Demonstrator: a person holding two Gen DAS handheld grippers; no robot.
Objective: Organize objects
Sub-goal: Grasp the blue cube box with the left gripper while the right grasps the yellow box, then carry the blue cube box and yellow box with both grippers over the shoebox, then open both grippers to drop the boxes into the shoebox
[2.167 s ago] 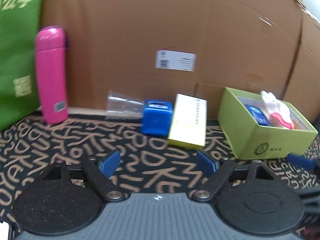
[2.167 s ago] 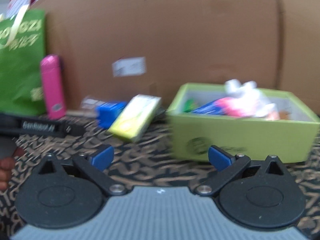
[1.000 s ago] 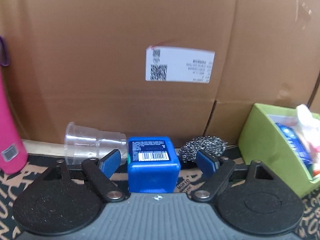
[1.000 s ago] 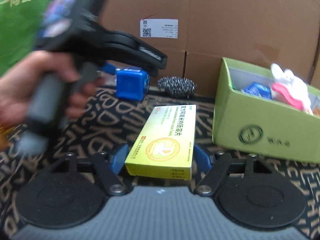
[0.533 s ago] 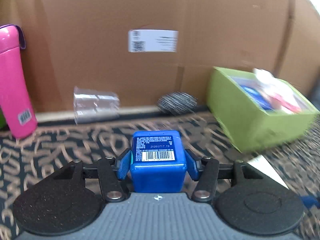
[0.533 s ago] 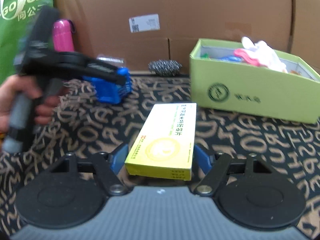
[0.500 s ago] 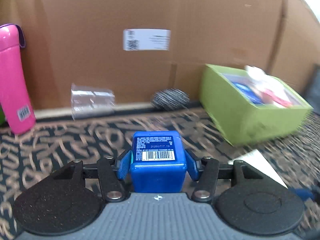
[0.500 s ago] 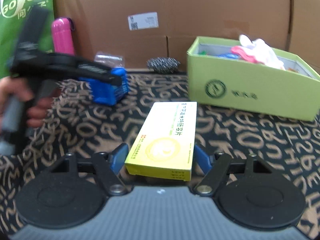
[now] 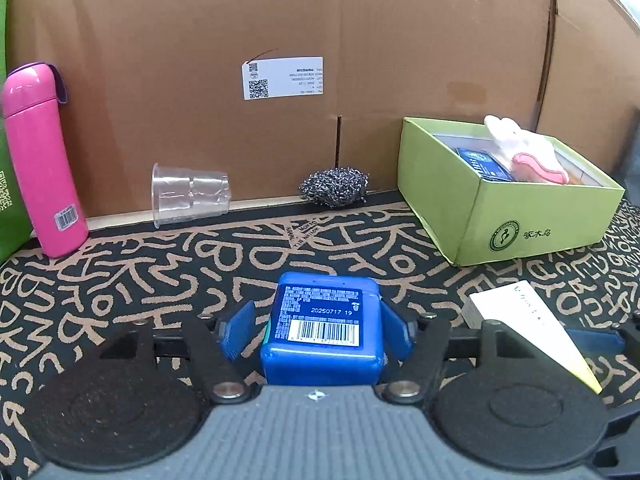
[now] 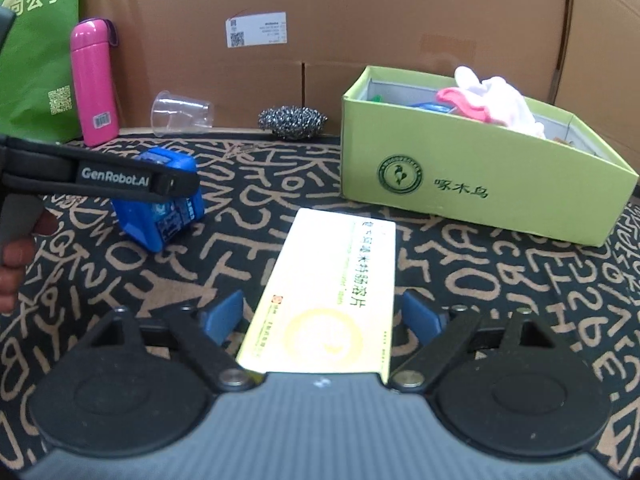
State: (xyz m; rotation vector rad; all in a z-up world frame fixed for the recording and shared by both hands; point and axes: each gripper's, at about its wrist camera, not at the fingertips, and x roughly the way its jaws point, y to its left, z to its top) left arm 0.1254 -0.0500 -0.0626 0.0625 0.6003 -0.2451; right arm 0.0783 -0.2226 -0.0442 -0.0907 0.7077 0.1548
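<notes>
we lose the green bag (image 10: 36, 52) past the left edge | box contents (image 9: 516, 156) half hidden by the green box (image 9: 520, 216) wall | label print (image 9: 282, 78) too small

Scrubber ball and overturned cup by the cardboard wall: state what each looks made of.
Scrubber ball: seemingly coiled steel wire, shiny grey, with glinting tangled strands. Cup: probably thin clear plastic, glossy; the cardboard shows through its ridged wall.
</notes>
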